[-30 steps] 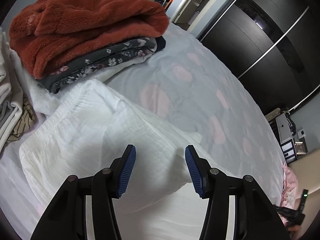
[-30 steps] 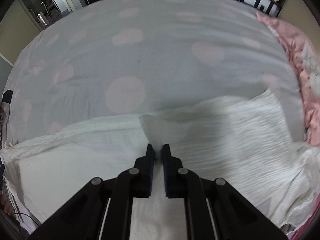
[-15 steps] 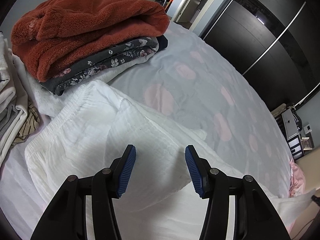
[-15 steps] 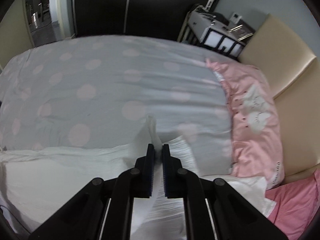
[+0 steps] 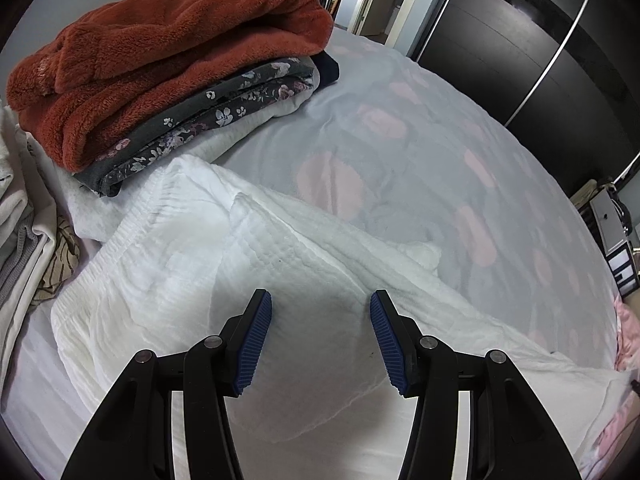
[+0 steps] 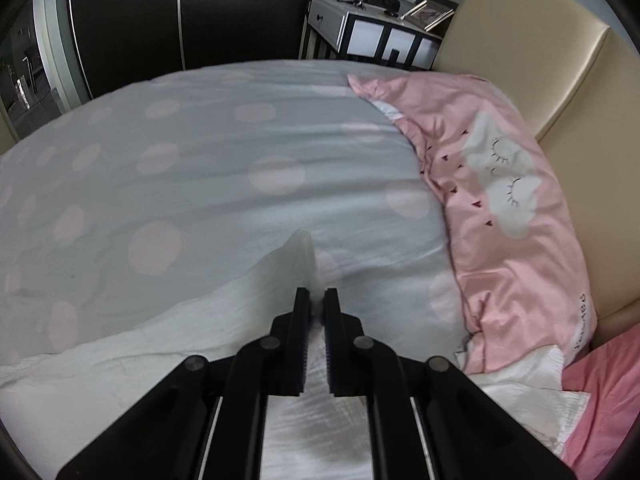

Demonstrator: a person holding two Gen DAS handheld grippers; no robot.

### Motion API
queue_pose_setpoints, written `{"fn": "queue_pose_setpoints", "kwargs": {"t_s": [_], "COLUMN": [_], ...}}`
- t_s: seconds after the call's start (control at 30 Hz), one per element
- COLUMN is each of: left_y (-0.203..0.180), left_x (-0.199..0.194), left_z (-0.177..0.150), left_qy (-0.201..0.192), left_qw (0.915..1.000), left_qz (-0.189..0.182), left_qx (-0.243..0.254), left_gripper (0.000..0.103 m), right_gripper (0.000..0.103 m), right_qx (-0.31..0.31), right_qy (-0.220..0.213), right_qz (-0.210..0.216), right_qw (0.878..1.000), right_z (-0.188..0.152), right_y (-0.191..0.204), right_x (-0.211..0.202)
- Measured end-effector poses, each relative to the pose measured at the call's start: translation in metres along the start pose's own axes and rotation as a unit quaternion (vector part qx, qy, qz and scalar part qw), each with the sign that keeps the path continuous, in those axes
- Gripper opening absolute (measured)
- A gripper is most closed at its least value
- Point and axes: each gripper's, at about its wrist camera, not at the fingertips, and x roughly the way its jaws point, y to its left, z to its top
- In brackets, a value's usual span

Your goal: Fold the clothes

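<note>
A white crinkled garment [image 5: 224, 264] lies spread on the bed, its elastic waistband toward the clothes pile at the left. My left gripper [image 5: 320, 332] is open and empty, hovering just above the garment's middle. My right gripper [image 6: 316, 312] is shut on an edge of the same white garment [image 6: 296, 256] and holds it lifted above the bed; the cloth trails down to the left and beneath the gripper.
A folded stack with a rust fleece [image 5: 168, 56] on top of a dark floral piece [image 5: 208, 120] sits at the far left. A pink pillow [image 6: 504, 200] and beige headboard [image 6: 560, 80] are at the right. The dotted grey bedspread [image 6: 200, 168] stretches beyond. Dark wardrobe doors [image 5: 520, 40] stand behind.
My right gripper has lifted the garment edge and swung right toward the pillow and headboard. My left gripper stayed open and shifted only slightly over the garment.
</note>
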Motion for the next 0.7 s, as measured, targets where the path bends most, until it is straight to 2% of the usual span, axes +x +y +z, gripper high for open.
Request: {"fn": "queue_pose_setpoints", "kwargs": {"t_s": [0.1,0.17,0.27,0.37,0.53,0.63,0.7], "left_y": [-0.002,-0.003,-0.004,-0.002,0.001,0.004,0.006], "left_x": [0.003,0.005,0.006,0.005,-0.005,-0.013,-0.017], "left_z": [0.0,0.0,0.0,0.001,0.003,0.004,0.004], "left_qy": [0.0,0.0,0.0,0.0,-0.005,-0.012,-0.016], "left_qw": [1.0,0.9999,0.9999,1.0,0.9999,0.9997,0.9996], "left_qz": [0.007,0.011,0.012,0.006,-0.009,-0.018,-0.023], "left_qx": [0.003,0.005,0.007,0.002,-0.006,-0.009,-0.011], "left_gripper": [0.053,0.053,0.053,0.053,0.053,0.053,0.053], "right_gripper": [0.007,0.014,0.022,0.022,0.022,0.022,0.022], "right_qx": [0.008,0.017,0.035,0.059,-0.009,-0.051,-0.068], "right_qy": [0.031,0.046,0.046,0.037,0.045,0.067,0.073], "right_qz": [0.002,-0.001,-0.01,0.026,0.064,0.108,0.11], "right_qw": [0.999,0.999,0.998,0.997,0.997,0.991,0.989], "right_z": [-0.004,-0.006,-0.008,-0.013,-0.031,-0.047,-0.056], "right_y": [-0.001,-0.003,-0.011,-0.015,0.033,0.077,0.103], "right_x": [0.027,0.037,0.034,0.016,-0.007,-0.013,-0.013]}}
